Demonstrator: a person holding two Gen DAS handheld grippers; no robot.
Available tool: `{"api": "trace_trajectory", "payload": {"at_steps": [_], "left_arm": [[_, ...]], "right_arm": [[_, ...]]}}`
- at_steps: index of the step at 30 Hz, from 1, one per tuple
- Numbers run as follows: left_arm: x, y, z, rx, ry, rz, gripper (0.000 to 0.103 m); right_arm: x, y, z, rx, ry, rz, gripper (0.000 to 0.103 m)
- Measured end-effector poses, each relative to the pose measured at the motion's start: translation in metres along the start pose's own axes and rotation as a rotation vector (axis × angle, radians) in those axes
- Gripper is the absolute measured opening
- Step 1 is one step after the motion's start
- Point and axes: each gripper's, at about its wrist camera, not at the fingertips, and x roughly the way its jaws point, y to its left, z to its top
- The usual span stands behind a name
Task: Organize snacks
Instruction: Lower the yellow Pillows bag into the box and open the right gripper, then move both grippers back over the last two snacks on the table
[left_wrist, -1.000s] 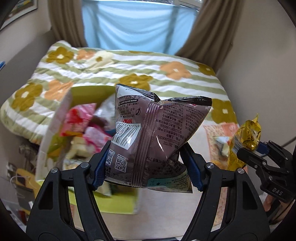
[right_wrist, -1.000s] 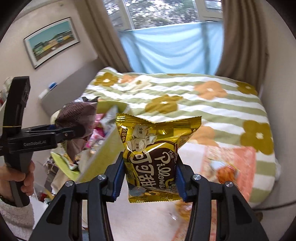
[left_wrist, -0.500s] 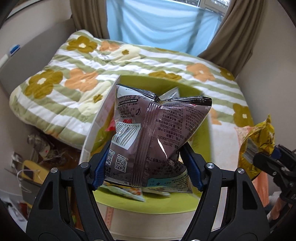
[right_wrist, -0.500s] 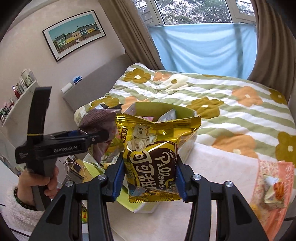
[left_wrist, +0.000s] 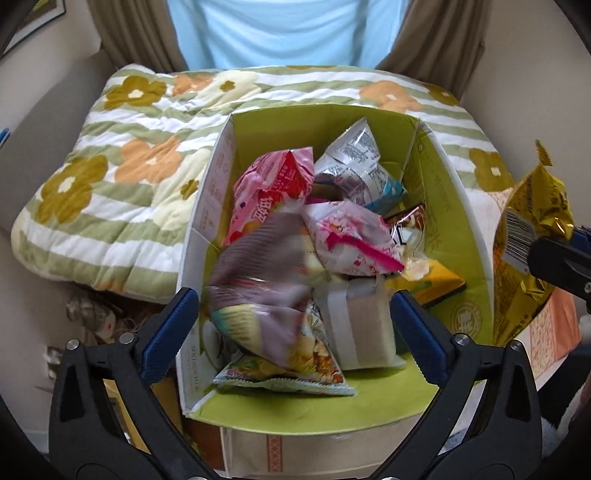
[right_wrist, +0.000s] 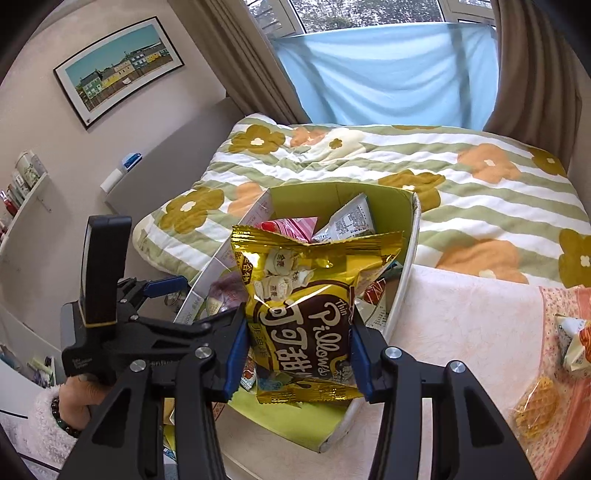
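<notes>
Left claw: we see our left gripper (left_wrist: 293, 314) with its blue-padded fingers (left_wrist: 168, 334) spread wide and nothing between them, poised over the near left corner of the box.

Brown packet: the brown snack bag (left_wrist: 258, 280) shows as a motion-blurred shape in the left wrist view, clear of both pads and over the heap near the box's left wall; we cannot tell whether it touches the packets under it.

Box: the green-lined carton (left_wrist: 476, 236) sits at the near edge of the bed, flaps open, with a pink packet (left_wrist: 273, 188) toward its far left, a white-and-grey packet (left_wrist: 354, 162) leaning toward the far wall, and a chip packet (left_wrist: 295, 365) lying flat by the near edge.

Right claw: our right gripper (right_wrist: 299, 354) has its pads pressed into both sides of the gold Pillows bag (right_wrist: 306, 317), which stands upright in the grip, above the near right part of the carton.

Bed: the flowered quilt (left_wrist: 122, 184) covers it beyond and to the left of the carton; a pale cloth (right_wrist: 472, 332) lies to the carton's right, with a small wrapped snack (right_wrist: 576, 343) near that cloth's right edge.
</notes>
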Motion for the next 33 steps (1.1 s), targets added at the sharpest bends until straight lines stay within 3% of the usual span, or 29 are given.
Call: {"api": "trace_trajectory", "payload": {"at_steps": [7,11,18,19,20,22,27,33], "left_arm": [[-0.015,0.017,-0.007,0.004,-0.040,-0.039,0.102],[-0.017,0.031,-0.010,-0.046,-0.030,-0.084,0.102],[-0.020,0.042,-0.014,-0.122,-0.031,-0.082,0.102],[-0.021,0.043,-0.015,-0.125,-0.031,-0.080,0.102],[-0.021,0.043,-0.016,-0.127,-0.031,-0.076,0.102],[-0.022,0.045,-0.017,-0.131,-0.031,-0.068,0.102],[-0.021,0.050,-0.020,-0.161,-0.034,-0.090,0.102],[-0.027,0.048,-0.018,-0.125,-0.044,-0.111,0.102]], "right_arm": [[0.018,0.014,-0.008,0.028,0.040,-0.045,0.044],[0.028,0.017,-0.011,0.049,0.060,-0.062,0.045],[0.041,0.014,-0.011,0.056,0.093,-0.050,0.048],[0.041,0.013,-0.010,0.062,0.091,-0.045,0.059],[0.040,0.012,-0.011,0.066,0.084,-0.043,0.082],[0.036,0.013,-0.012,0.059,0.061,-0.033,0.103],[0.030,0.015,-0.016,0.031,0.060,-0.056,0.102],[0.020,0.021,-0.020,0.002,0.040,-0.107,0.102]]}}
